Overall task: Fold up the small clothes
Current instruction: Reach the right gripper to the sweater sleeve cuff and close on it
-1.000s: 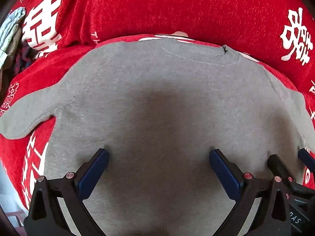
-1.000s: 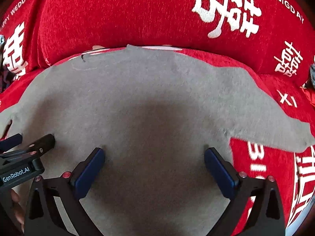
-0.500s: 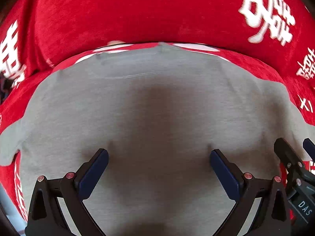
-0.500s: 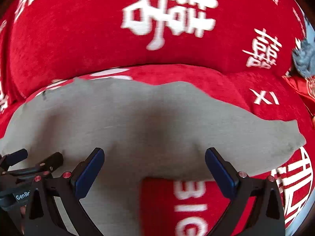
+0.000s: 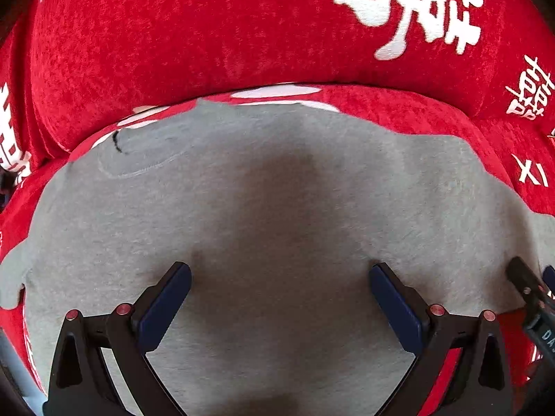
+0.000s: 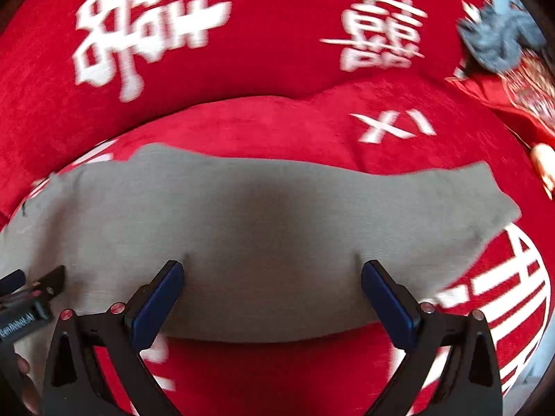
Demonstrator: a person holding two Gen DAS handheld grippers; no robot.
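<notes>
A small grey long-sleeved top (image 5: 277,190) lies flat on a red sofa seat, neckline toward the backrest. My left gripper (image 5: 279,284) hovers open over the body of the top, nothing between its blue pads. My right gripper (image 6: 272,282) is open too, above the right sleeve (image 6: 381,208), which stretches out to the right with its cuff at the far end. Each gripper shows at the edge of the other's view: the right one (image 5: 530,287) and the left one (image 6: 31,287).
The red sofa cover (image 5: 208,34) with white characters rises as a backrest right behind the top. A crumpled blue-grey cloth (image 6: 499,45) and a red patterned item (image 6: 513,93) lie at the far right of the seat.
Both grippers have slid to the right over the grey top. The right one has gone from the body to the right sleeve, the left one from the left side to the middle. Both stayed open.
</notes>
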